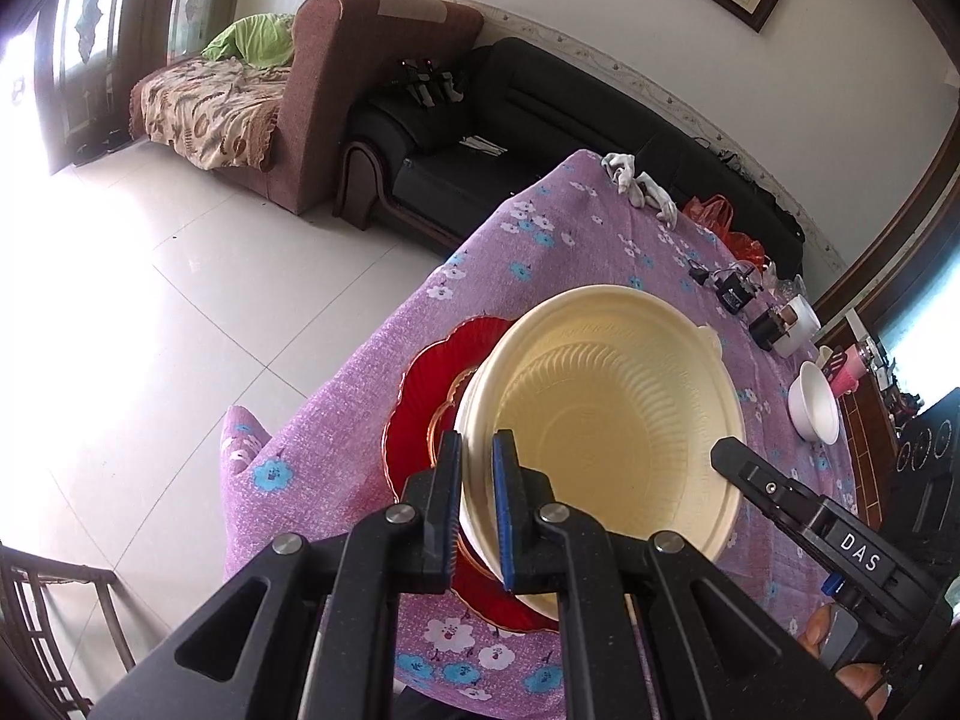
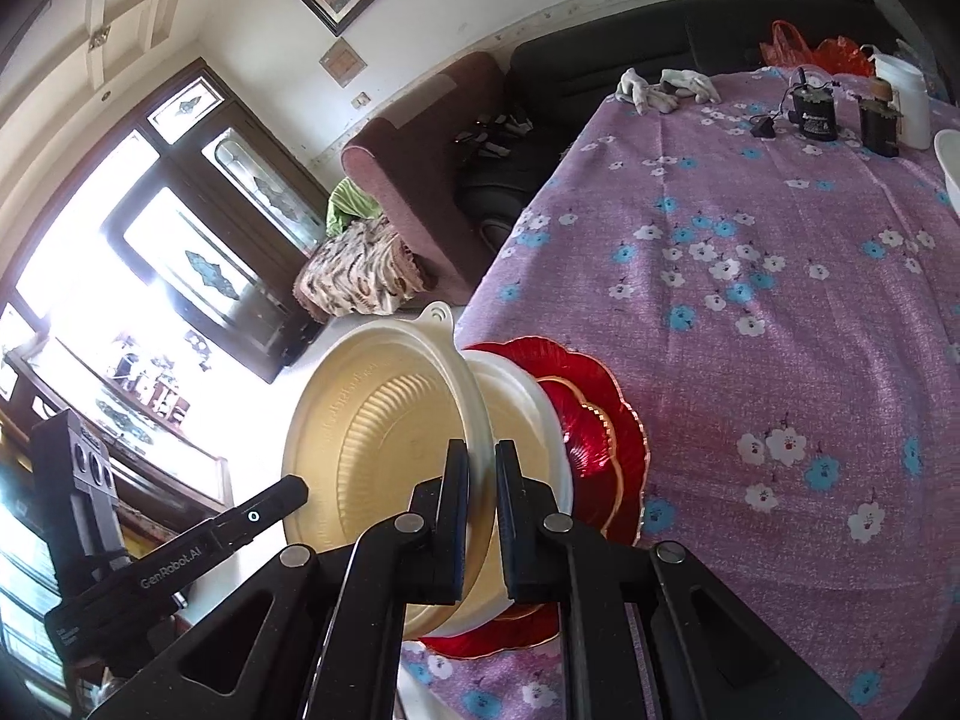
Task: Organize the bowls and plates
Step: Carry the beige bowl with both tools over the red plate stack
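Note:
A large cream plastic bowl (image 1: 612, 414) sits on a red scalloped plate (image 1: 426, 396) at the near corner of the table. My left gripper (image 1: 477, 462) is shut on the bowl's left rim. My right gripper (image 2: 481, 468) is shut on the bowl's opposite rim (image 2: 474, 396), and the bowl (image 2: 384, 438) looks tilted in that view. The red plate (image 2: 594, 414) shows under the bowl there, with what looks like a second pale bowl nested beneath. A small white bowl (image 1: 813, 402) stands farther right on the table.
The table wears a purple floral cloth (image 2: 750, 276). At its far end lie white gloves (image 2: 666, 87), black chargers (image 2: 813, 108), a white jar (image 2: 903, 99) and a red bag (image 2: 816, 51). Sofas (image 1: 480, 138) stand beyond; tiled floor (image 1: 150, 300) lies to the left.

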The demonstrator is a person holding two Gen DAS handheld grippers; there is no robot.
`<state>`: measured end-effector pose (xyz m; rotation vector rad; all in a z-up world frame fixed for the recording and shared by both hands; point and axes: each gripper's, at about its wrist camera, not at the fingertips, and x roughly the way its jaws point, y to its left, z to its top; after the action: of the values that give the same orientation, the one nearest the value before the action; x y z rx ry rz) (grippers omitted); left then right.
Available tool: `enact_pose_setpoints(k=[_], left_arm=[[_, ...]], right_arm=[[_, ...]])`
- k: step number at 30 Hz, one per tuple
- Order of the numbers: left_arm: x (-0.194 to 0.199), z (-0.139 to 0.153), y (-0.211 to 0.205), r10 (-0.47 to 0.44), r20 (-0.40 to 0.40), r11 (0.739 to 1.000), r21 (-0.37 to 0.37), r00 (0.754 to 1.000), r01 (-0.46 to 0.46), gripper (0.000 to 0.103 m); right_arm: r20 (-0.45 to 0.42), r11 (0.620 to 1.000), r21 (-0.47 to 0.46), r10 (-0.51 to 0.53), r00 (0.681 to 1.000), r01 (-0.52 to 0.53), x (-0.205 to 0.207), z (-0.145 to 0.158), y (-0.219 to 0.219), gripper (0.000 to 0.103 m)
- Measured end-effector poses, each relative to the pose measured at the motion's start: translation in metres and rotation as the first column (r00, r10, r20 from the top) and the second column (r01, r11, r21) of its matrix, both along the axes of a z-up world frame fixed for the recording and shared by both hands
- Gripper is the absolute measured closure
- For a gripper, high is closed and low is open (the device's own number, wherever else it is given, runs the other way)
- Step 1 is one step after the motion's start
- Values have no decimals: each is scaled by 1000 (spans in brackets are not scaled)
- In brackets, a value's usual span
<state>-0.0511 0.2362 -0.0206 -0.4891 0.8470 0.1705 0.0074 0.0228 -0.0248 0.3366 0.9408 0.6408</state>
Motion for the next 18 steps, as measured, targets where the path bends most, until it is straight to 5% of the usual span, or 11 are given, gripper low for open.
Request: enact_pose_setpoints(k=[18], left_arm=[[8,-8,6,25,-28,999,26,999,-24,94]], right_arm=[[7,998,-64,1,1000,0,6,-14,5,90]])
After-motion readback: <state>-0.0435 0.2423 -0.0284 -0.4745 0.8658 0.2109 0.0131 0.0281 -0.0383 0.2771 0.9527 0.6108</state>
